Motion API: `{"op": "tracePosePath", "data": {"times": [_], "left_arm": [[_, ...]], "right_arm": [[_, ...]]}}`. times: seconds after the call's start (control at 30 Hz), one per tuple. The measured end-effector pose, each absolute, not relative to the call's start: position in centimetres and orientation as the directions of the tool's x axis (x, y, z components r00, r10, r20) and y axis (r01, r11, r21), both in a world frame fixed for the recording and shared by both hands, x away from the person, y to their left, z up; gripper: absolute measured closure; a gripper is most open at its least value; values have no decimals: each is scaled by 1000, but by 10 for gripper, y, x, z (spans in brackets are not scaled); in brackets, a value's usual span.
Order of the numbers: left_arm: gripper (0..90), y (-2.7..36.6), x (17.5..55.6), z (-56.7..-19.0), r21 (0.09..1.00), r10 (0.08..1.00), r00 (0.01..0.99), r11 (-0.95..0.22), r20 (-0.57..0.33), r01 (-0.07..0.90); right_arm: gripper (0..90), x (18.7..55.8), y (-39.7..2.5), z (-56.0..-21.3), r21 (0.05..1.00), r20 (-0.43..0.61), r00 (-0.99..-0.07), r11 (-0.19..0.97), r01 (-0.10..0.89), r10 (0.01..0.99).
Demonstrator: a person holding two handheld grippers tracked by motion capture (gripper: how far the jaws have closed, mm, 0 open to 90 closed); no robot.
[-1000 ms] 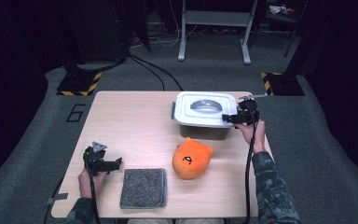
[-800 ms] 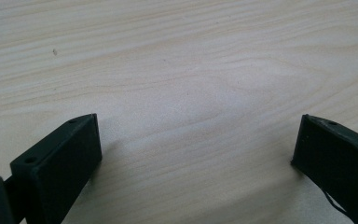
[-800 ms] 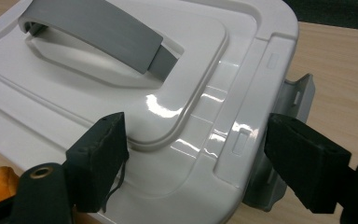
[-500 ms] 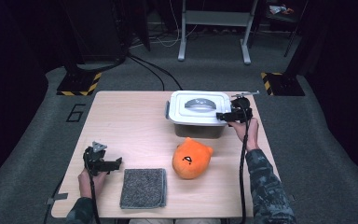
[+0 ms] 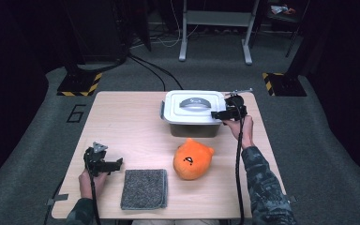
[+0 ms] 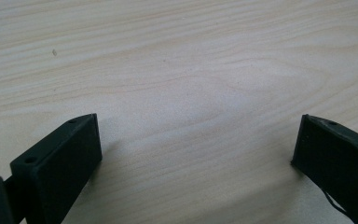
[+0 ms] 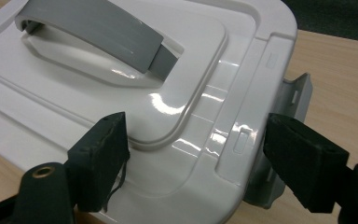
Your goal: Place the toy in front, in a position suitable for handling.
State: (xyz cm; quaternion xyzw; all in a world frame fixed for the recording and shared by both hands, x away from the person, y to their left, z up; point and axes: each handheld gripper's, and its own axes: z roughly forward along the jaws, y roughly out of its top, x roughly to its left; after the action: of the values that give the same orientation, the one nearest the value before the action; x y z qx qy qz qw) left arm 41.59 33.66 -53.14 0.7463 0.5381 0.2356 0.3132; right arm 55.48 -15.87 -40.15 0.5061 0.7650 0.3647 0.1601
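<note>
1. High view: a pale wooden table point(image 5: 136, 126) stands on grey carpet in a dark room, with black cables, a grey metal stand at 12 o'clock and yellow-black striped blocks at 10 and 2 o'clock. A white lidded storage box point(image 5: 194, 111) with a grey handle sits toward the table's far edge, at about 1 o'clock from the centre. The right gripper point(image 5: 219, 114) is at the box's right end, over the lid edge. An orange plush toy point(image 5: 193, 159) lies at 6 o'clock from the box, and a grey carpet square point(image 5: 144, 188) lies at 8 o'clock from the toy. The left gripper point(image 5: 115, 163) rests near the table's near left corner, just beside the square.

2. Left gripper view: the two black jaws stand wide apart over bare wood grain, holding nothing.

3. Right gripper view: the jaws are spread wide, one over the glossy white lid point(image 7: 177, 84), the other beyond its edge beside a grey side latch point(image 7: 293, 107). They grip nothing. The grey handle point(image 7: 93, 32) lies at 11 o'clock.
</note>
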Motion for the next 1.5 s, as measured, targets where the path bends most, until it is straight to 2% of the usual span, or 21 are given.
{"op": "tracePosePath", "data": {"times": [1.5], "left_arm": [[7, 337, 416, -531, 721, 950, 312, -227, 16, 654]], "right_arm": [[225, 570, -103, -401, 715, 125, -490, 264, 647, 863]]}}
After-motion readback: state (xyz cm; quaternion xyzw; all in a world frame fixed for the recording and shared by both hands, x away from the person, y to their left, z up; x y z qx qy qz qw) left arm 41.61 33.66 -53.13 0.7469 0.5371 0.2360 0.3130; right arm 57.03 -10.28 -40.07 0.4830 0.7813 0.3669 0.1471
